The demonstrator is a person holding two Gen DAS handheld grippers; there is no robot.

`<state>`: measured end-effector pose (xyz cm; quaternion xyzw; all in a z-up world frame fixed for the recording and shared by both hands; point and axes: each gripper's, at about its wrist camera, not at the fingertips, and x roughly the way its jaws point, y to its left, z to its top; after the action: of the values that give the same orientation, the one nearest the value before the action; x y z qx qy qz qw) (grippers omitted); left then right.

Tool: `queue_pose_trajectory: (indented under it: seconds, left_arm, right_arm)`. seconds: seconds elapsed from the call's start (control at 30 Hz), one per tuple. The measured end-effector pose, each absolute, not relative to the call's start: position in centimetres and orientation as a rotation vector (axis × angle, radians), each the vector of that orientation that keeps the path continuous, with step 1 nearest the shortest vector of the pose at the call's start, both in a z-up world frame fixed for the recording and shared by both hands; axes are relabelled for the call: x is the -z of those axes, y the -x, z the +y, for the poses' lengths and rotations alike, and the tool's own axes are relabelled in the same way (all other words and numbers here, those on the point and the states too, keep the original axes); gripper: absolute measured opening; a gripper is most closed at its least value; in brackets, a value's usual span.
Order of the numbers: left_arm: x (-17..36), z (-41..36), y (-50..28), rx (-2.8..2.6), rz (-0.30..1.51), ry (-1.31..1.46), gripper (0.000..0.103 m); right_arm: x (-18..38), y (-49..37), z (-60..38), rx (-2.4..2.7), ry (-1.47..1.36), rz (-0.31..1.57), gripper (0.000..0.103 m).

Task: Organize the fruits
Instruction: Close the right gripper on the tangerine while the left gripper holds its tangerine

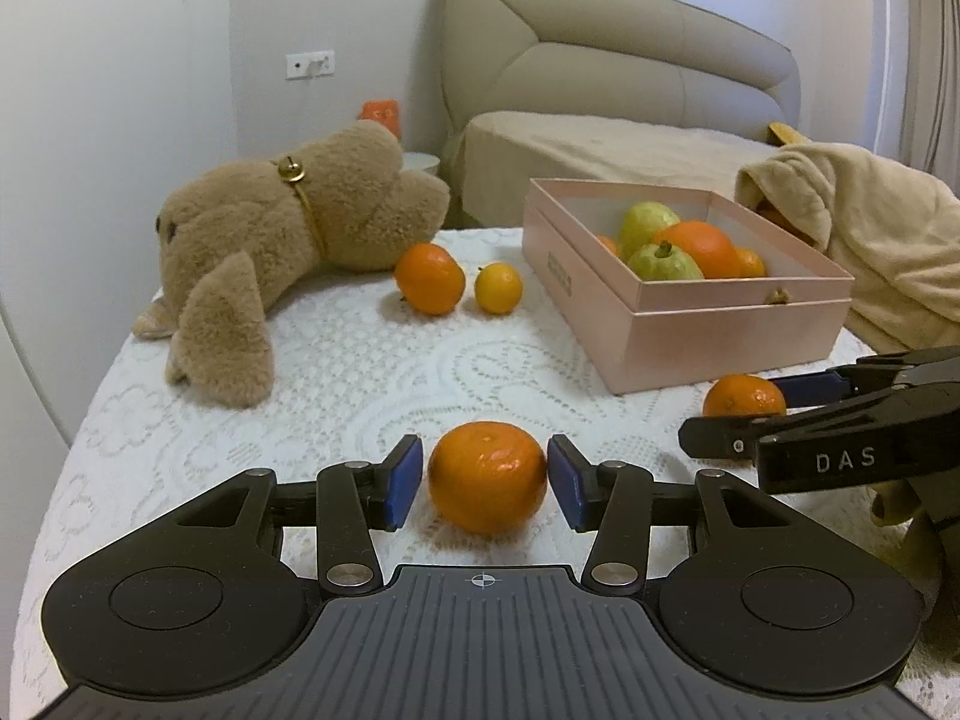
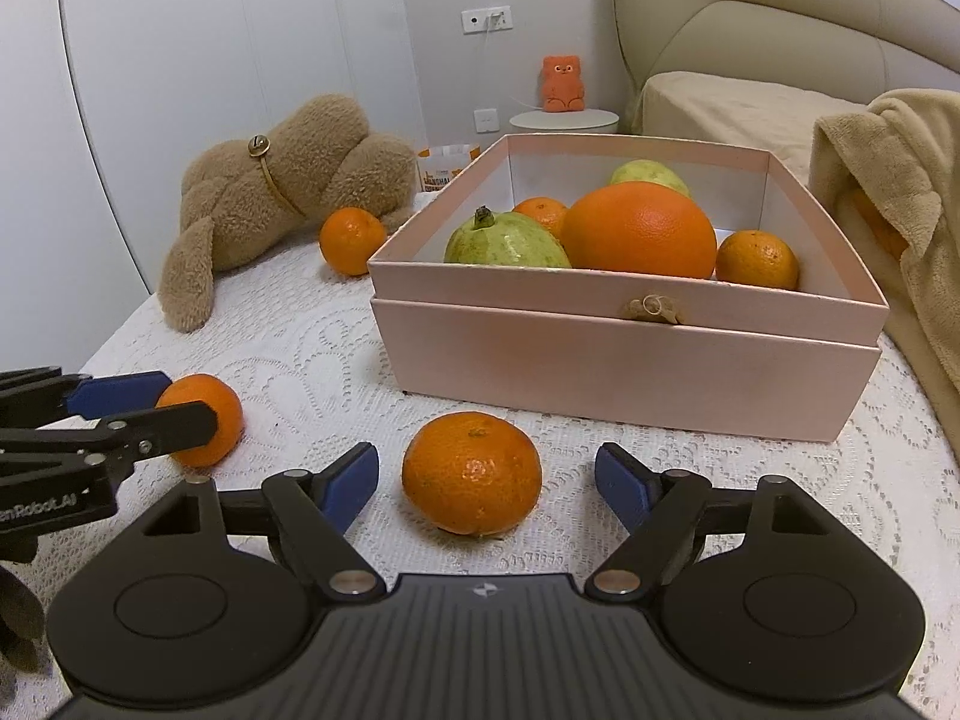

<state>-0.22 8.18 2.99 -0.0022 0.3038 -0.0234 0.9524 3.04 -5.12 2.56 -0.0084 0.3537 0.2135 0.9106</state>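
Two tangerines on the lace-covered tabletop (image 2: 312, 348), near the pink box (image 2: 630, 360): one (image 1: 487, 483) clasped by the left gripper (image 1: 487, 480), the other (image 2: 472, 471) centred between the right gripper's (image 2: 486, 483) wide-apart jaws.

Pale grey walls (image 2: 312, 18) close the room, lit softly and evenly. A white socket plate (image 2: 486, 19) sits on the wall at 12 o'clock in the right wrist view, with a small switch (image 2: 485, 119) below it. Under these stands a round white side table (image 2: 564, 119) bearing an orange figurine (image 2: 562, 84). At 2 o'clock a beige padded headboard (image 2: 780, 18) rises over a bed (image 2: 738, 105). A curtain (image 1: 933, 54) hangs at 2 o'clock in the left wrist view.
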Motion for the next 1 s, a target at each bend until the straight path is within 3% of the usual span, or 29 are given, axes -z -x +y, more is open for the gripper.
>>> queue_pose_trajectory:
  seconds: [0.6,1.0]
  left_arm:
    - [-2.2,8.6,0.3,0.06,0.637,0.084,0.051]
    - [-2.1,8.5,1.1,0.091,0.637,0.133,0.05]
  right_arm:
    - [-2.6,-2.9,-5.3,-0.437,0.004,0.719,0.079]
    - [-3.1,-2.0,-4.0,-0.42,0.094,0.71,0.045]
